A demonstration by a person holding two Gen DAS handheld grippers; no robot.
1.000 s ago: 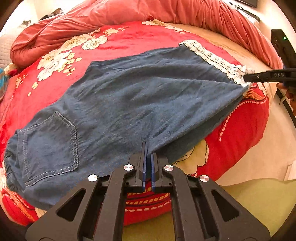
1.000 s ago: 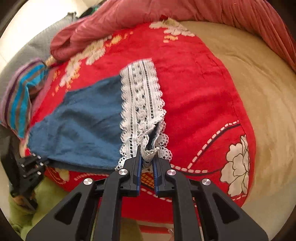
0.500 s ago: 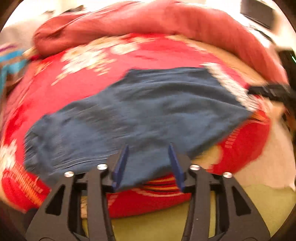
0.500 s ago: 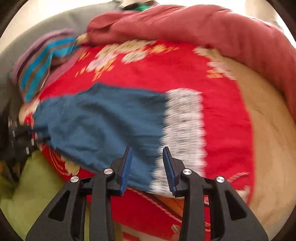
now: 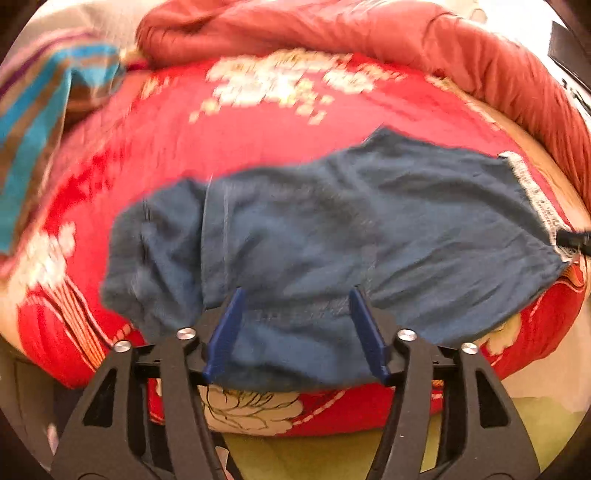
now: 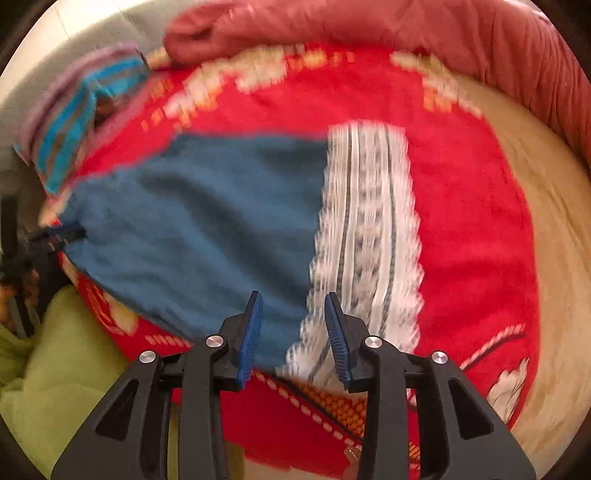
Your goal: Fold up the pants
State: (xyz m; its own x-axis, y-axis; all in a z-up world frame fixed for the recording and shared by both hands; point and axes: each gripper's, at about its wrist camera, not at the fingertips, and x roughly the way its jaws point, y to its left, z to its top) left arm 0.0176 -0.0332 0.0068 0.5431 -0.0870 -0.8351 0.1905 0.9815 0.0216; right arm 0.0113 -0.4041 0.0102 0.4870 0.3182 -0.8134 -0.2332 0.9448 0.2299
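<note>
**Denim pants lying loose on red blanket**

Denim pants (image 5: pixel 332 229) are lying spread on a red blanket (image 5: pixel 258 147), lace hem (image 6: pixel 365 229) towards the right gripper (image 6: pixel 293 332). Both grippers have just been opening. The left gripper (image 5: pixel 295 325) is standing wide over the near edge; neither is pinching cloth. A pink quilt (image 5: pixel 332 29) is lying bunched behind.

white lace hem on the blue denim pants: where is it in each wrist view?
Left wrist: the white lace hem is a thin strip at the far right edge, ending the blue denim pants.
Right wrist: the hem is a broad vertical band right of centre, running down between the fingers.
Shared landmark: the striped blue cloth, upper left in both.
</note>
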